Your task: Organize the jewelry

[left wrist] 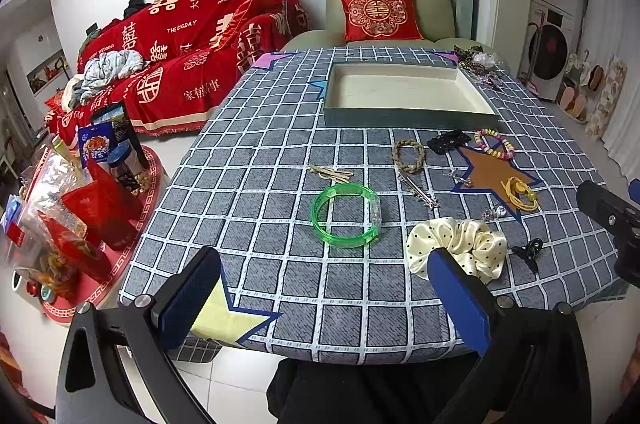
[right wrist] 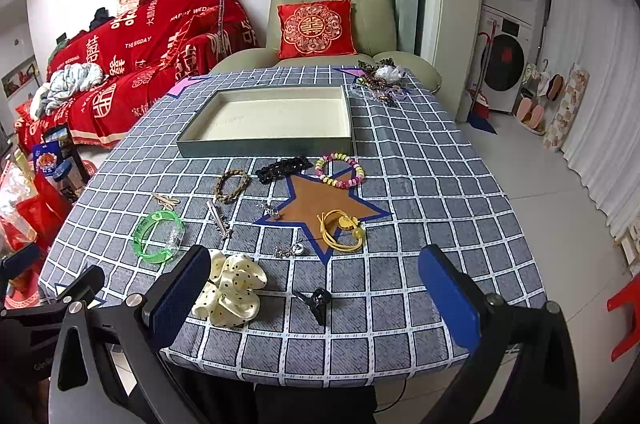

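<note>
A shallow grey tray (left wrist: pixel 408 120) (right wrist: pixel 264 148) with a cream inside stands empty at the far middle of the checked table. Loose pieces lie in front of it: a green bangle (left wrist: pixel 346 215) (right wrist: pixel 159 237), a cream polka-dot scrunchie (left wrist: pixel 460 248) (right wrist: pixel 232 288), a braided brown ring (left wrist: pixel 408 154) (right wrist: pixel 231 186), a pastel bead bracelet (left wrist: pixel 495 143) (right wrist: pixel 340 170), a yellow cord bracelet (left wrist: pixel 520 193) (right wrist: pixel 342 230), a black lace band (right wrist: pixel 282 166) and a small black clip (right wrist: pixel 316 300). My left gripper (left wrist: pixel 324 304) is open over the near edge. My right gripper (right wrist: pixel 316 298) is open around the black clip.
A pile of more jewelry (left wrist: pixel 478 62) (right wrist: pixel 380 80) lies at the table's far right corner. A green armchair (right wrist: pixel 332 12) with a red cushion stands behind the table, a red-covered sofa (left wrist: pixel 180 44) to the left, snack bags on a red stool (left wrist: pixel 80 224) at the left.
</note>
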`<act>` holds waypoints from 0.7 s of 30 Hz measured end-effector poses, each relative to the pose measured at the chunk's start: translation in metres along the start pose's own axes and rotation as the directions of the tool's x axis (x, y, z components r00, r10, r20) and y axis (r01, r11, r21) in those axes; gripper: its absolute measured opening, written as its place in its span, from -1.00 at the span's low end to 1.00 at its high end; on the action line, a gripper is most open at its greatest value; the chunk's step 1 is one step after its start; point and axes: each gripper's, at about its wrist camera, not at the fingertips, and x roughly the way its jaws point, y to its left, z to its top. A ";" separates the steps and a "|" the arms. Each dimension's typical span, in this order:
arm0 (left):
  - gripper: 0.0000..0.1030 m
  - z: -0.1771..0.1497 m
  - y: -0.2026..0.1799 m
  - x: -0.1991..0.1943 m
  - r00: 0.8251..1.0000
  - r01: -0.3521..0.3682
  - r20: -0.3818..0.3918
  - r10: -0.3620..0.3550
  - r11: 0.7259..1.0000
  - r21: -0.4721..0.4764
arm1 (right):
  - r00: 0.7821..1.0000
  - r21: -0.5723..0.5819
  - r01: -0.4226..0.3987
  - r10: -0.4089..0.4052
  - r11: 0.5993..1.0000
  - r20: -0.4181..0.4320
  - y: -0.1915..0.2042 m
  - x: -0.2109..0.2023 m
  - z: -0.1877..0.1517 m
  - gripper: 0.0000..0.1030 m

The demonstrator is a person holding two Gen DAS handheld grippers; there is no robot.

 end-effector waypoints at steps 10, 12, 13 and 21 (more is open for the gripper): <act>1.00 0.001 0.000 -0.001 1.000 0.003 0.006 -0.003 1.000 -0.006 | 1.000 -0.002 0.000 0.000 1.000 -0.001 0.001 0.001 -0.001 1.00; 1.00 0.002 0.000 -0.001 1.000 0.003 0.007 -0.003 1.000 -0.005 | 1.000 -0.003 0.001 -0.001 1.000 0.000 0.001 0.001 -0.002 1.00; 1.00 0.001 0.001 -0.001 1.000 0.004 0.006 -0.004 1.000 -0.005 | 1.000 -0.002 0.001 -0.001 1.000 -0.001 0.001 0.001 -0.002 1.00; 1.00 0.002 0.001 -0.001 1.000 0.005 0.005 -0.005 1.000 -0.006 | 1.000 -0.004 0.000 0.000 1.000 0.000 0.002 0.001 -0.003 1.00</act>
